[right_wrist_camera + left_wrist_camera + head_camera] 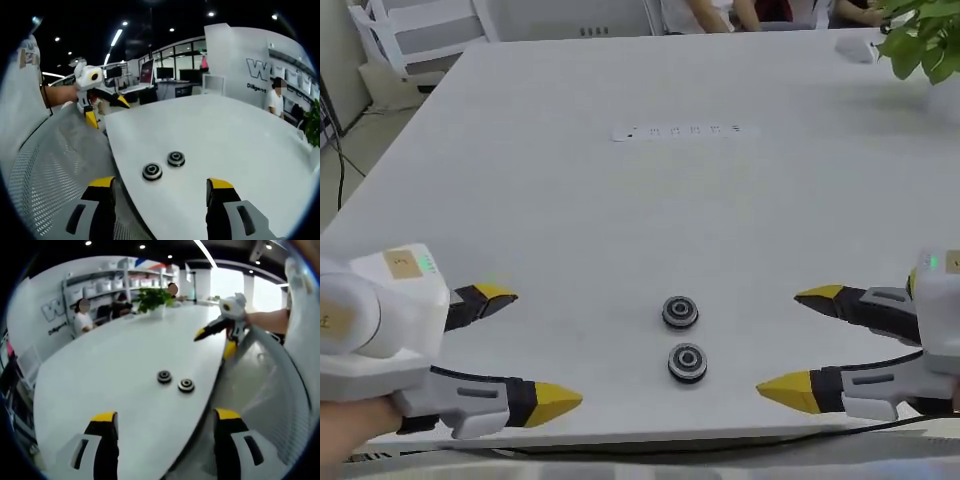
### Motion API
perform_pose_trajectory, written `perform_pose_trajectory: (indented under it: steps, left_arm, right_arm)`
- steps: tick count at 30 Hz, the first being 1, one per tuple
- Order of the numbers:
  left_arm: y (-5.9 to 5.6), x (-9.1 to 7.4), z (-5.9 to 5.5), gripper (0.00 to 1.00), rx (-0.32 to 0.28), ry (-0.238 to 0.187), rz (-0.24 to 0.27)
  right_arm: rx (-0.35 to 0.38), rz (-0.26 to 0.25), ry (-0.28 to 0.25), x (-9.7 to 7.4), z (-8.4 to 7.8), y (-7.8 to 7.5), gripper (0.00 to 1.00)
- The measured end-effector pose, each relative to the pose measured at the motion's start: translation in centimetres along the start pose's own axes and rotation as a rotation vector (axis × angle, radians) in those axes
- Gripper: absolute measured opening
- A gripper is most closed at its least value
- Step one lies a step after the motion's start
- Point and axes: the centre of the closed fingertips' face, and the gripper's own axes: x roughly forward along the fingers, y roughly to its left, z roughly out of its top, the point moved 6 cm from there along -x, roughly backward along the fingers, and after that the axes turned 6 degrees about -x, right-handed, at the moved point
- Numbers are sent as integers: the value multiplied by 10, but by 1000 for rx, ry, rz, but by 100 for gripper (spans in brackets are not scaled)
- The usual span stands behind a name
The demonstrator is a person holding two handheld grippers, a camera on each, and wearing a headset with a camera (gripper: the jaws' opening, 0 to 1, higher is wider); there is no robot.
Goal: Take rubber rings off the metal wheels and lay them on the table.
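Observation:
Two small metal wheels with black rubber rings lie flat near the table's front edge: a farther wheel (680, 312) (164, 376) (176, 158) and a nearer wheel (687, 362) (186, 385) (152, 171). My left gripper (535, 345) (165, 422) (111, 104) is open at the front left, well apart from both wheels. At the front right my right gripper (800, 343) (161, 189) (214, 342) is open too, with nothing between its yellow-tipped fingers. The wheels sit between the two grippers.
The white table (620, 210) stretches far back. A white power strip (680, 131) lies at mid-table. A green plant (920, 40) stands at the back right corner. People sit at the far end, and a white chair (410, 35) is at the back left.

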Motion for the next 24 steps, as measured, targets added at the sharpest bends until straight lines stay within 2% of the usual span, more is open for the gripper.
perform_pose_trajectory:
  steps: [14,24]
  left_arm:
    - [3,13,15,78,28,-1,-22]
    - [4,22,24,77,44,2,-34]
  right_arm:
    - [-18,9,-10,4,4,-9,71]
    - [-20,19,-3,8,1,-12,71]
